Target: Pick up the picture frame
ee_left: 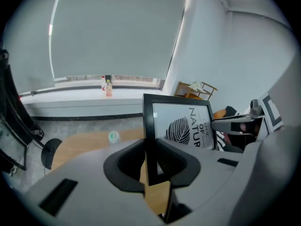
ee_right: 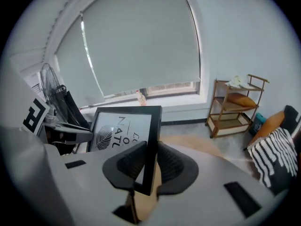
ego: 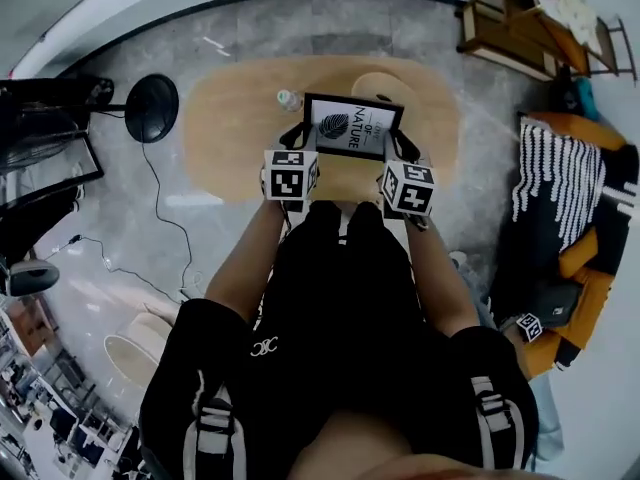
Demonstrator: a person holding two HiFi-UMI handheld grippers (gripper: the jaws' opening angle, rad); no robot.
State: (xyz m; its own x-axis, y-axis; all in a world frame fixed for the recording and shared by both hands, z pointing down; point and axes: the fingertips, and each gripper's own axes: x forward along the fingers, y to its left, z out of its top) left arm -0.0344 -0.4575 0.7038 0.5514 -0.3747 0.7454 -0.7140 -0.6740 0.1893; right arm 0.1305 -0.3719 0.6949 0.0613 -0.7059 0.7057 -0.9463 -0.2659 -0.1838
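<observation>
A black picture frame (ego: 352, 124) with a leaf print and lettering hangs in the air above the oval wooden table (ego: 225, 133), held between both grippers. My left gripper (ego: 303, 140) is shut on the frame's left edge (ee_left: 149, 126); its dark pads press both faces of the frame. My right gripper (ego: 397, 148) clamps the right edge (ee_right: 152, 145) in the same way. In the left gripper view the frame's print (ee_left: 186, 126) faces the camera and the right gripper's jaw shows beyond it. In the right gripper view the print (ee_right: 120, 128) shows with the left gripper behind.
A small clear bottle (ego: 288, 98) stands on the table left of the frame, and a round pale object (ego: 378, 86) lies behind it. A black round base (ego: 152, 108) with a cable sits on the floor to the left. A wooden shelf (ego: 530, 23) and striped cushions (ego: 560, 183) are at the right.
</observation>
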